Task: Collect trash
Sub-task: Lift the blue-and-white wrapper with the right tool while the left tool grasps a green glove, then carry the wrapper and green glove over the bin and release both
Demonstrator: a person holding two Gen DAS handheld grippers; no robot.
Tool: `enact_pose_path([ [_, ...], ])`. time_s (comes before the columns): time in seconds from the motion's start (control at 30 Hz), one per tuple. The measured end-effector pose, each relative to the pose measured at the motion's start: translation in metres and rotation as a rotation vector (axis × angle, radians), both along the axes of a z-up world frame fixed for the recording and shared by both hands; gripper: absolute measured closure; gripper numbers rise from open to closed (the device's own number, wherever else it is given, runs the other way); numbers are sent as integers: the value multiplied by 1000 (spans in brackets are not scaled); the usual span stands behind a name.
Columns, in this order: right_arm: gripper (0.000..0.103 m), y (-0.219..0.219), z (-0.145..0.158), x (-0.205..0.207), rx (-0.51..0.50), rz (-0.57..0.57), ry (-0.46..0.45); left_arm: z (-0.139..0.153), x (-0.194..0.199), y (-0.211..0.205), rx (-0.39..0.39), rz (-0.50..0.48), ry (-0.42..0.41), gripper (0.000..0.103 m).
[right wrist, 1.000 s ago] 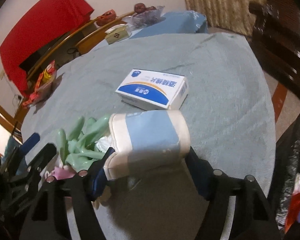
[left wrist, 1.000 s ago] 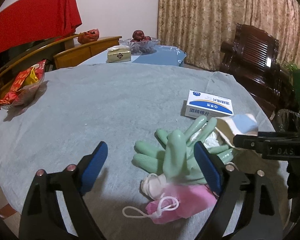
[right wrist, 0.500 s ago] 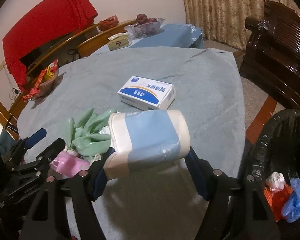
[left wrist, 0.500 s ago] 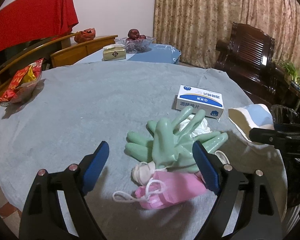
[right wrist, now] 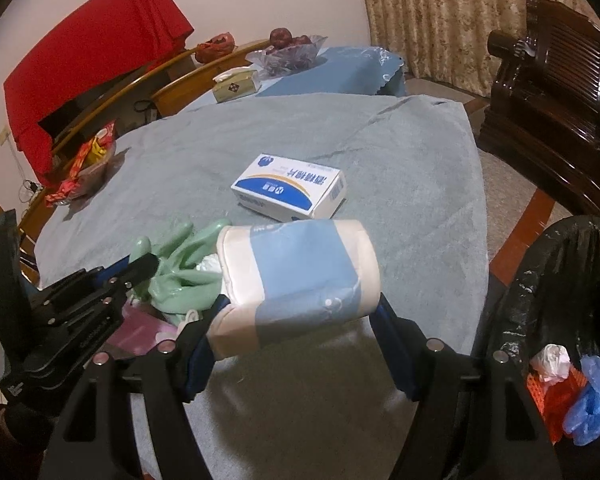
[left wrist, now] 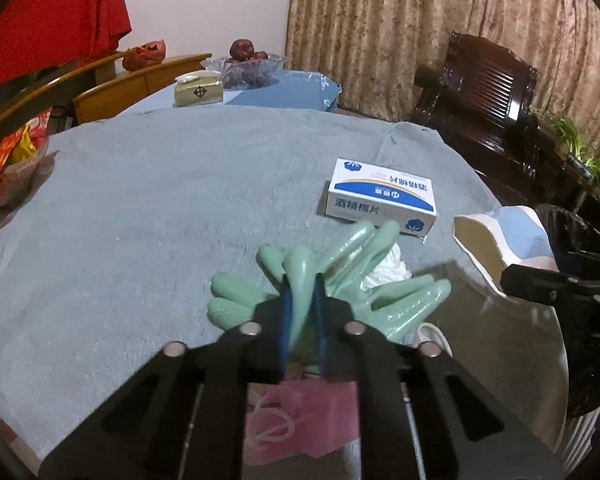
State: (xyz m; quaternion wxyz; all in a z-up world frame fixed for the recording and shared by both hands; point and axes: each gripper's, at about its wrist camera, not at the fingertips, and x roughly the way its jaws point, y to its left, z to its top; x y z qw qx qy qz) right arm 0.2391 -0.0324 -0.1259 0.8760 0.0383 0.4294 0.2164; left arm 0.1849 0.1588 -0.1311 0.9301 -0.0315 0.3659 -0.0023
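Left wrist view: round table under grey-blue cloth (left wrist: 148,200); white-and-blue cardboard box (left wrist: 380,203) beyond a pile of pale green rubber gloves (left wrist: 384,300); crumpled white tissue (left wrist: 388,268) among them; pink face mask with white loops (left wrist: 300,420) nearest, partly hidden by the tool. Left gripper (left wrist: 300,312) has just been closing and now pinches one upright glove finger between its blue pads; a second ago it stood wide over the pile. Right gripper (right wrist: 300,316) clamps a soft white-and-blue tissue pack (right wrist: 300,276) above the table edge, beside a black-lined bin (right wrist: 556,320) holding scraps.
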Motion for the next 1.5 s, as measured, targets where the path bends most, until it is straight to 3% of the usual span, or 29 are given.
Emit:
enact_pose_path([
  [0.1, 33, -3, 7, -1, 9, -5, -17, 9, -3, 0, -15, 0, -27, 101],
  [0.57, 33, -17, 56, -11, 39, -23, -131, 82, -7, -20, -50, -61, -189, 102],
  [0.83, 33, -37, 78, -20, 49, -59, -175, 107, -12, -49, -59, -125, -230, 102],
  [1.13, 33, -91, 88, -41, 29, -156, -194, 115, -10, -103, -84, -233, -237, 102],
  [1.5, 33, -194, 90, -72, -16, -352, -200, 117, 4, -202, -115, -420, -241, 102],
])
